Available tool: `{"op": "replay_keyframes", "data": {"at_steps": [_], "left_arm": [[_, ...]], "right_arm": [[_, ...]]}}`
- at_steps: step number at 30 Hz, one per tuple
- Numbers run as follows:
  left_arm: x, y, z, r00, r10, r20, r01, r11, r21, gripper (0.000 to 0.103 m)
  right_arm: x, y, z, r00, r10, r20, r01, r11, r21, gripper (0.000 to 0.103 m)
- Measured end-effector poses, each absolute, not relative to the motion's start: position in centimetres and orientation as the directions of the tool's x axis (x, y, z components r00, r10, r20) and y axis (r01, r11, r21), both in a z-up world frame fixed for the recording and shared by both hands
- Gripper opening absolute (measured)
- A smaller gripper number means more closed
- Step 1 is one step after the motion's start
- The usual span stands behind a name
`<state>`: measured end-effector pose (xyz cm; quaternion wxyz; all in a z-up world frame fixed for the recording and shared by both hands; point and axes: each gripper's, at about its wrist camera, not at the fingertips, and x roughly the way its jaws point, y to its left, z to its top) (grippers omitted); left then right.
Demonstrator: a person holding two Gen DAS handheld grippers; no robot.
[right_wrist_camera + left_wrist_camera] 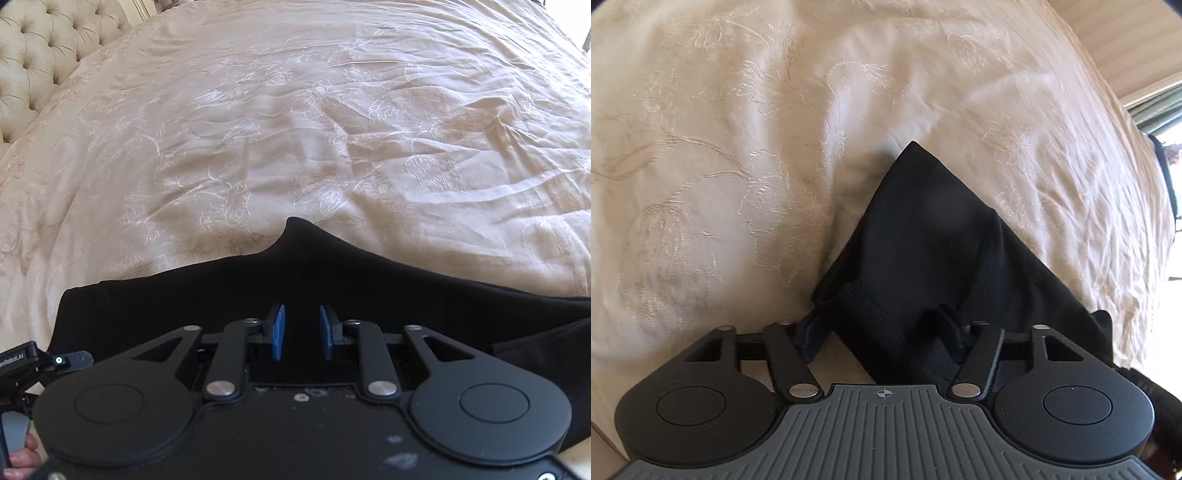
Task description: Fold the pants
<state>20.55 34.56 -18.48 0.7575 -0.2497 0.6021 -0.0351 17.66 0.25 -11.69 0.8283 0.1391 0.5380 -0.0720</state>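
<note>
The black pants [923, 240] lie on a cream embroidered bedspread [738, 147]. In the left wrist view a corner of the pants points away from me. My left gripper [882, 325] is wide open over the fabric, which drapes between and over its fingers and hides their tips. In the right wrist view the pants [332, 273] spread across the lower frame with a raised peak in the middle. My right gripper [302, 330] is a little open, its blue pads [279, 332] apart just above the black cloth and holding nothing I can see.
The bedspread [295, 110] stretches far ahead. A tufted cream headboard [44, 55] stands at the far left. A window and curtain [1156, 110] show at the right edge. The other gripper's handle and a hand [22, 443] are at lower left.
</note>
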Motion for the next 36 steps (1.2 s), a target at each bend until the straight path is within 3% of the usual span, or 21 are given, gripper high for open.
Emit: {"op": "replay_keyframes", "data": {"at_steps": [1, 3, 8, 17, 22, 27, 36], "left_arm": [[20.3, 34.6, -18.2, 0.293, -0.359, -0.886, -0.226, 0.874, -0.429, 0.047], [20.0, 34.5, -17.7, 0.320, -0.361, -0.876, -0.178, 0.885, -0.430, 0.036], [19.6, 32.2, -16.1, 0.371, -0.308, -0.876, -0.035, 0.938, -0.345, 0.027], [18.3, 30.8, -12.1, 0.481, -0.284, -0.829, 0.096, 0.957, -0.272, 0.026], [16.9, 28.9, -8.7, 0.563, -0.292, -0.773, 0.181, 0.956, -0.230, 0.025], [14.2, 24.3, -4.5, 0.637, -0.330, -0.697, 0.291, 0.940, -0.179, 0.023], [7.7, 12.2, 1.9, 0.678, -0.457, -0.575, 0.509, 0.857, -0.081, 0.023]], "right_arm": [[18.4, 0.2, -12.3, 0.400, 0.014, -0.916, 0.268, 0.954, 0.131, 0.004], [19.7, -0.3, -13.8, 0.376, 0.004, -0.927, 0.287, 0.950, 0.121, 0.004], [21.0, -0.6, -16.2, 0.349, 0.001, -0.937, 0.290, 0.951, 0.109, 0.001], [14.4, 1.1, -9.8, 0.435, 0.082, -0.897, 0.221, 0.956, 0.194, 0.006], [9.2, 4.1, -10.9, 0.352, 0.134, -0.926, 0.211, 0.953, 0.218, 0.007], [7.9, 4.5, -13.9, 0.293, 0.210, -0.933, 0.193, 0.942, 0.273, 0.006], [5.7, -4.3, -7.9, 0.479, 0.295, -0.827, 0.216, 0.873, 0.437, 0.010]]}}
